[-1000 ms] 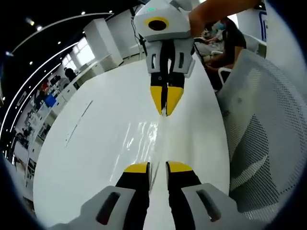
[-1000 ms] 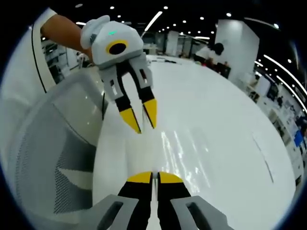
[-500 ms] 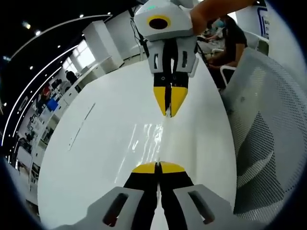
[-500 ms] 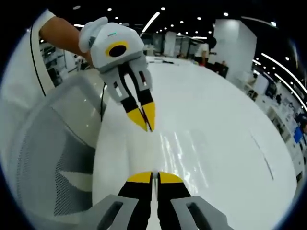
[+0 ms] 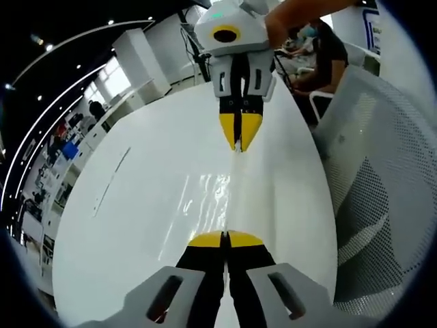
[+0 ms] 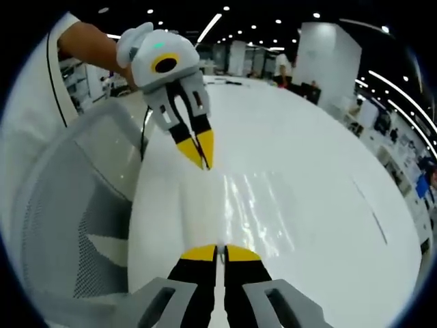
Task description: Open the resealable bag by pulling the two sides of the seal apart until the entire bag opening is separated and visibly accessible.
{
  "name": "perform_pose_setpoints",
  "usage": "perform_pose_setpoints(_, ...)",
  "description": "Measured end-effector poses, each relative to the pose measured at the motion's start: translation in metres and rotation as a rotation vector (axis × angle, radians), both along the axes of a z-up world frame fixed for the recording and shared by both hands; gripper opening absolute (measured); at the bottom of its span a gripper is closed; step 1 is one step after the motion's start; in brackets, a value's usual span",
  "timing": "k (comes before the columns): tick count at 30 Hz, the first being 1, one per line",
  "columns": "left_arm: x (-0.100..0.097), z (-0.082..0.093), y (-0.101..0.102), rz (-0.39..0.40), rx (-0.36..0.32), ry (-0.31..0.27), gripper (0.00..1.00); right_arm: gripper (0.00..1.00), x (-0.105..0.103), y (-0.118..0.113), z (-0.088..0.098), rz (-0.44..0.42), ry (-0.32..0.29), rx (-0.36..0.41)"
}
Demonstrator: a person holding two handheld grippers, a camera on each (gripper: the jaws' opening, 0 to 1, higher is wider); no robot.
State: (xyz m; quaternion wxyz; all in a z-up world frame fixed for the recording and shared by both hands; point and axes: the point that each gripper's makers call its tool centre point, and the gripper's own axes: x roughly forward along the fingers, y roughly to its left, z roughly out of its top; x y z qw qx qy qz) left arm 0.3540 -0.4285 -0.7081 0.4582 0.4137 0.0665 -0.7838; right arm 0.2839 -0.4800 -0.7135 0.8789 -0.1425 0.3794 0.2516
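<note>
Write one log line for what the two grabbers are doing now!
left gripper: shut on bag | right gripper: shut on bag | bag stretched over table

Bright ceiling spotlights, streaky glare on the glossy white table (image 5: 136,205), strong fisheye bending at edges.

We see a glossy white bench (image 5: 136,205), the clear resealable bag (image 5: 222,198) on it catching pale glints. Our left tongs (image 5: 225,239) show yellow tips over black, with grey housing below. The right tongs (image 5: 239,140) match: yellow tips, white body. Beside us, a white mesh chair (image 5: 382,171) dotted with dark perforations.
</note>
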Motion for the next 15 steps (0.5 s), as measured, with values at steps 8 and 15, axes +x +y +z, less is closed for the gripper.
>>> perform_pose_setpoints(8, 0.003, 0.000, 0.003, 0.016, 0.010, -0.007, 0.00, 0.00, 0.008, 0.000, -0.004, -0.011, 0.008, 0.003)
perform_pose_setpoints(15, 0.006, 0.004, 0.007, 0.012, -0.014, -0.008, 0.00, 0.09, 0.013, 0.008, 0.007, -0.011, -0.032, 0.070)
